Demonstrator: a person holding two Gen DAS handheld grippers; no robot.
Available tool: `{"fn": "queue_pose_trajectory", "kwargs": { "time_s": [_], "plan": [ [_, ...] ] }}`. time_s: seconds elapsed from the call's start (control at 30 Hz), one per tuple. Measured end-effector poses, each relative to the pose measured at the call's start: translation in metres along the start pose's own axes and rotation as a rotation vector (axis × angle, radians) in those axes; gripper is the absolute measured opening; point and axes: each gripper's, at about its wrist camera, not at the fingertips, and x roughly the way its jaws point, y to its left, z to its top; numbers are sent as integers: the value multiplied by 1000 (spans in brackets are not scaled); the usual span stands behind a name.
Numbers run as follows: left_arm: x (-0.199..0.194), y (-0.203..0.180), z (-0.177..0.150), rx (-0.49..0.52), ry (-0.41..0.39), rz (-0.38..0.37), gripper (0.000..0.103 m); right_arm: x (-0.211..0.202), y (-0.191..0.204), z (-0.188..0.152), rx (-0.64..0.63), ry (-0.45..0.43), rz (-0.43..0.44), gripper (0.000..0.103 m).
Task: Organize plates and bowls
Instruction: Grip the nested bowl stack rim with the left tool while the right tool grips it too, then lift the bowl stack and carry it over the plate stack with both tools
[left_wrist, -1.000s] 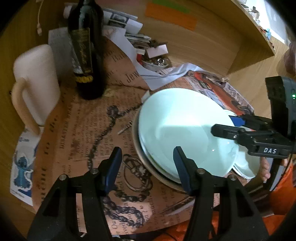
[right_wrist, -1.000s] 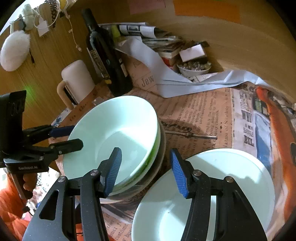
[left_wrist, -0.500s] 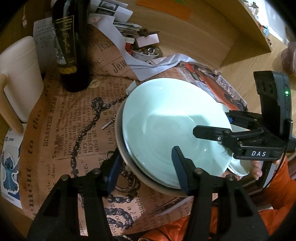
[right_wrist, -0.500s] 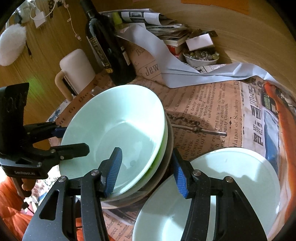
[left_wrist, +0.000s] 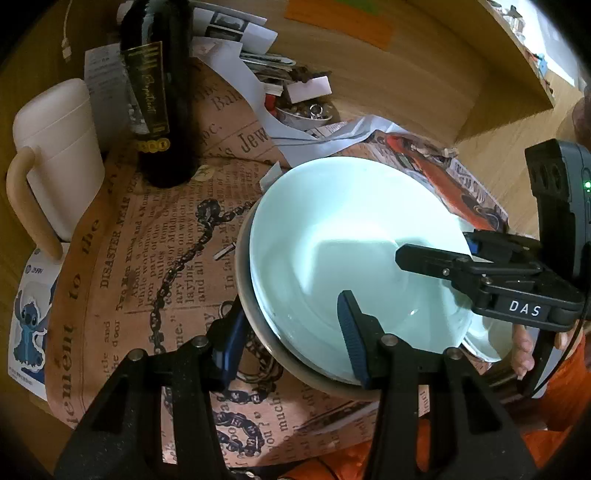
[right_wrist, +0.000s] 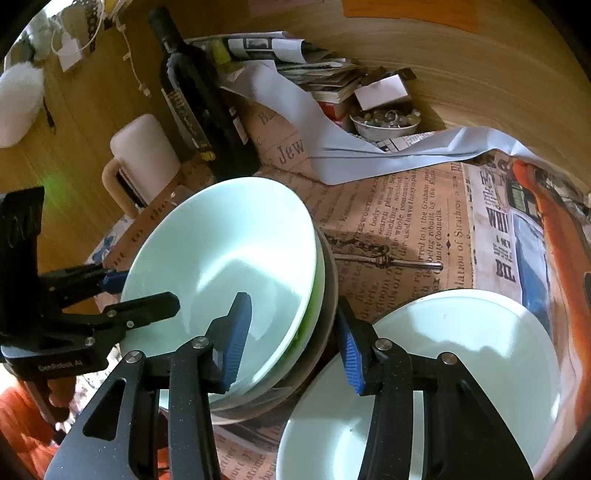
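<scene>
Left wrist view: the left gripper (left_wrist: 291, 332) straddled the near rim of a stack of pale green bowls (left_wrist: 354, 251), one blue pad outside the rim and one inside. Its jaws had just been closing and stood fairly narrow; whether the pads pressed on the rim could not be told. The stack sat on a newspaper-print sheet (left_wrist: 155, 258) covering the surface. The right gripper (left_wrist: 443, 258) reached over the stack's far rim from the right, one black finger above the top bowl. Behind stood one dark wine bottle (left_wrist: 159, 103), one cream mug (left_wrist: 55, 155) and one small dish of trinkets (left_wrist: 306, 112).

Right wrist view: the right gripper (right_wrist: 291, 336) also straddled the stack (right_wrist: 229, 266), one pad inside the top bowl, the other outside the grey bottom dish. At least three nested pieces showed at the edge. Its jaws had just been closing too, narrow around the rim, contact unclear. One separate pale green plate (right_wrist: 461, 369) lay just beside the stack at lower right. The left gripper (right_wrist: 122, 295) entered from the left.
</scene>
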Motion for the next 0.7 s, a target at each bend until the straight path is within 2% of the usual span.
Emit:
{"fn": "queue_pose_trajectory", "kwargs": {
  "time_s": [0.37,0.7],
  "plan": [
    [-14,-1,7,-6,-62,19,48,-4,6,3,0,-44,-5,40],
    [-12,-5,12,0,-77,10,47,-14,3,7,12,-86,-23,38]
  ]
}}
